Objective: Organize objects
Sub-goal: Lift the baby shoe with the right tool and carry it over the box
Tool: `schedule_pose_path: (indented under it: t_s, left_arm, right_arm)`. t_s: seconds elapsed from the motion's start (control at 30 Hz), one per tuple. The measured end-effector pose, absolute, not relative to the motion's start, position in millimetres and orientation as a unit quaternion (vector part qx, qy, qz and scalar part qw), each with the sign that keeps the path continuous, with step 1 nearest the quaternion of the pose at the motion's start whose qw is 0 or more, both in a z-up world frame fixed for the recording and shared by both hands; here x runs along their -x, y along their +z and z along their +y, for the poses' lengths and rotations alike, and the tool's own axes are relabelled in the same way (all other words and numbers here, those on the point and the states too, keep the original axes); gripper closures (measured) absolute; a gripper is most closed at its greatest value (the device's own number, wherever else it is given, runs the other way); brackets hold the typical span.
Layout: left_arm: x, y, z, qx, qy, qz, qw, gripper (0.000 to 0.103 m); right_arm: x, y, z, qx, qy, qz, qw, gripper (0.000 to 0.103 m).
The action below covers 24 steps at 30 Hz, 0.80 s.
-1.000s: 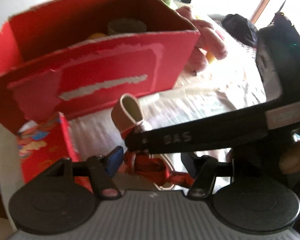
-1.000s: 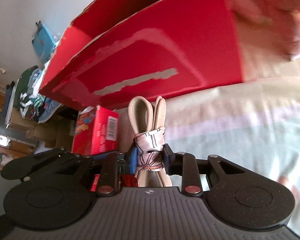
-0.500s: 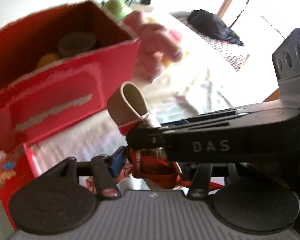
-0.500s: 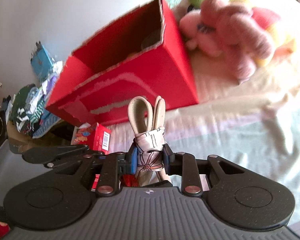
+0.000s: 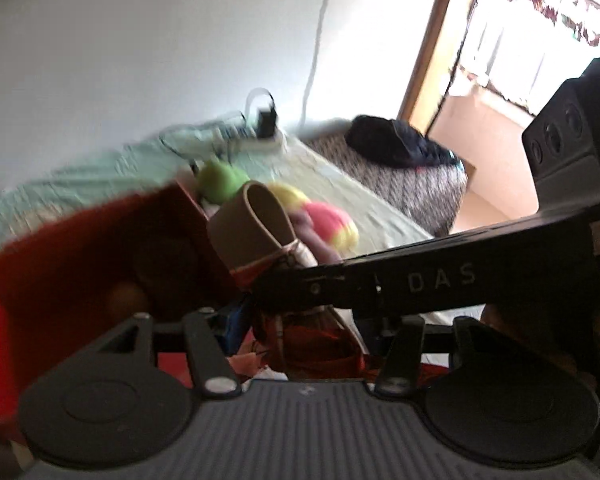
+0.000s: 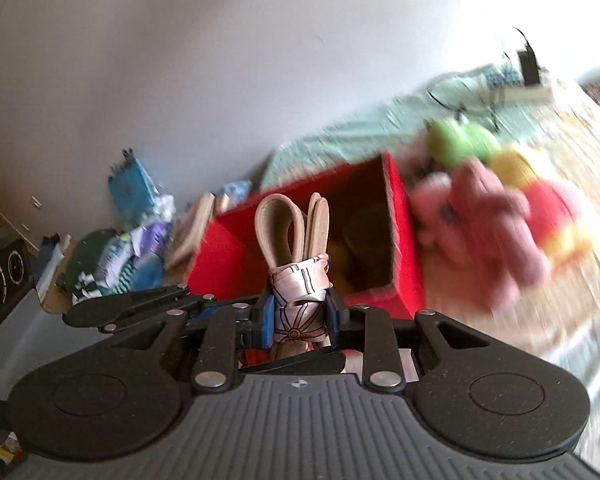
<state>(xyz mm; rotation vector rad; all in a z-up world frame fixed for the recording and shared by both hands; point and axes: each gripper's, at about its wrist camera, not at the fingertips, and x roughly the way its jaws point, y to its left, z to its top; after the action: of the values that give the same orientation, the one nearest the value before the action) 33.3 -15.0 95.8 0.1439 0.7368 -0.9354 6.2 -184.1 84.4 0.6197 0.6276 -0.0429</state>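
Observation:
A folded tan belt (image 6: 276, 220), bound with a white patterned band over red cloth, stands upright in my right gripper (image 6: 298, 312), which is shut on the band. It hangs in front of and above the open top of a red cardboard box (image 6: 404, 240) holding a dark roll and something yellow. In the left wrist view the belt loop (image 5: 252, 224) pokes up behind the right gripper (image 5: 276, 280), which crosses the frame. My left gripper (image 5: 308, 320) sits just below, its jaws partly closed on the bundle's red cloth; its right finger is mostly hidden. The box (image 5: 80, 248) lies at lower left.
Pink, yellow and green plush toys (image 6: 492, 220) lie on the bed right of the box. A power strip with a charger (image 5: 264, 136) and a dark bag (image 5: 396, 144) sit at the far end. Clothes (image 6: 112, 264) and books (image 6: 196, 220) are piled on the floor to the left.
Both grippers have risen together with the belt bundle, from in front of the box's side wall to level with its open top. The views now look over the box.

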Motion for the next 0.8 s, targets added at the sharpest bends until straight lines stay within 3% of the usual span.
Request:
schedule_pose_path:
  t_s: [0.43,0.8]
  left_arm:
    - [-116,122,32,-0.033,-0.366,0.334,0.868,0.049]
    - [-175,45,50,-0.018,-0.313,0.433,0.845,0.049]
  right_arm:
    - [-120,102,-179,-0.289,0.014,0.314,0.904,0.076]
    - [-200,30,-158,-0.277,-0.005,0.451,0.848,0.076]
